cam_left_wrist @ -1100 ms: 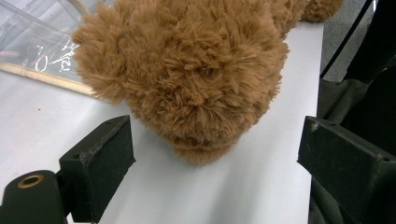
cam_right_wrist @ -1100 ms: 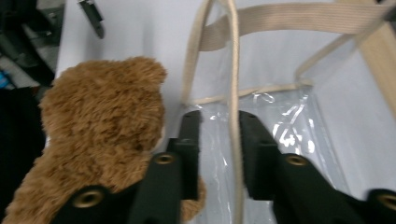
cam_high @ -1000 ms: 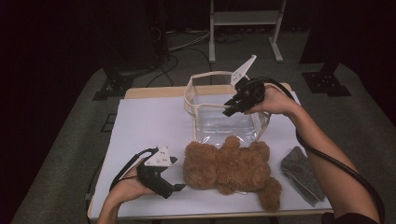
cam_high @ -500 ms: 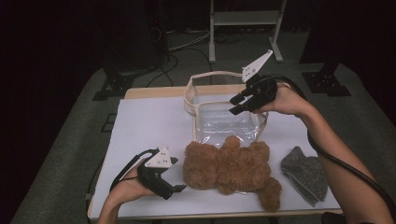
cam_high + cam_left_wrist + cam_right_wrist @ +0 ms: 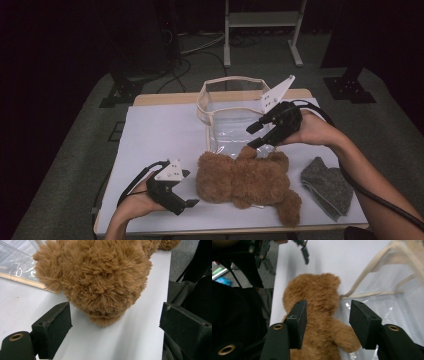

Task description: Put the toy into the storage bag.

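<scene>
High view: the teddy bear (image 5: 247, 180) is laid at the table's (image 5: 160, 130) near edge, partly on the clear bag (image 5: 227, 117). Nothing is held by the wide-open left gripper (image 5: 187, 192); the right gripper (image 5: 254, 135), hovering above the bear, has just been opening, empty.

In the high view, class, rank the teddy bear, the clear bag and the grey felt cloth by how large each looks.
1. Clear bag, though farther from the camera.
2. Teddy bear, close behind it.
3. Grey felt cloth, clearly smallest.

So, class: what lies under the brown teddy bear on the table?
The teddy bear lies on the white table, its upper edge overlapping the clear plastic bag. Whatever sits directly beneath its body is covered.
</scene>
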A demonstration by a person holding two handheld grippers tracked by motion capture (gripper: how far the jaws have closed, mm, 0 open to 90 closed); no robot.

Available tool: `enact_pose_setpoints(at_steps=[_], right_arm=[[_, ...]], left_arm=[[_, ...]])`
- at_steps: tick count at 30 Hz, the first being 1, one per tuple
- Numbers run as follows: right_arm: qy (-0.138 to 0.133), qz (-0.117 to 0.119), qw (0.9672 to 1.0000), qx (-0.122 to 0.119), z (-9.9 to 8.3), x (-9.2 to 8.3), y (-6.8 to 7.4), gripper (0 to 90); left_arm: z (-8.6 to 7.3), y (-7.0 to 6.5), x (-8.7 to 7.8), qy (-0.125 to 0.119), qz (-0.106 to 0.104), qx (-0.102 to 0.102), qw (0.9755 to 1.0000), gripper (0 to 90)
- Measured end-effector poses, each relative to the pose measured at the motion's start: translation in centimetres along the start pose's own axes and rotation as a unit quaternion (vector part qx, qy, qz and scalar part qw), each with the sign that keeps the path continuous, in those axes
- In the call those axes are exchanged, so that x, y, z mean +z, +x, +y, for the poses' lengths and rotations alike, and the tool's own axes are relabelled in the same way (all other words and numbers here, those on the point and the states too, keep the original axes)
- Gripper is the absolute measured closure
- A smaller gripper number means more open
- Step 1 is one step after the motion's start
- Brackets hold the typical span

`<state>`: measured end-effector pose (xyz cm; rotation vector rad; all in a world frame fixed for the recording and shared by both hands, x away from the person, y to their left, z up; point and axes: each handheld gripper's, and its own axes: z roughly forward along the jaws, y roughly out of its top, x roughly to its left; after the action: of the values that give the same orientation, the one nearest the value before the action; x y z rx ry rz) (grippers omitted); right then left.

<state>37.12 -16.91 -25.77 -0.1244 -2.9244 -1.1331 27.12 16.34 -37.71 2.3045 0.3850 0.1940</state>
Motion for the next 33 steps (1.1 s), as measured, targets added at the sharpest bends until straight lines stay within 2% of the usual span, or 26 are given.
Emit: enact_pose_setpoints(at_steps=[3,12,18,22,33], right_arm=[[0.008,0.009,0.9999,-0.001,-0.5,0.8,0.8,44.1],[0.008,0.026,0.9996,-0.003,-1.7,2.8,2.5,39.7],[0.027,0.027,0.9992,-0.011,-2.5,4.6,3.5,36.0],[0.046,0.024,0.9986,-0.009,-3.1,5.9,3.5,34.4],[0.054,0.024,0.9982,-0.005,-3.7,7.0,3.3,33.4]], left_arm=[[0.0,0.0,-0.1,-0.001,0.001,0.001,1.0,9.2],[0.1,0.0,-0.3,-0.003,0.004,0.001,1.0,9.2],[0.0,0.0,-0.4,-0.002,0.005,0.002,1.0,9.2],[0.0,0.1,-0.6,-0.005,0.007,0.0,1.0,9.2],[-0.2,0.3,-0.8,-0.004,0.01,-0.002,0.9999,9.2]])
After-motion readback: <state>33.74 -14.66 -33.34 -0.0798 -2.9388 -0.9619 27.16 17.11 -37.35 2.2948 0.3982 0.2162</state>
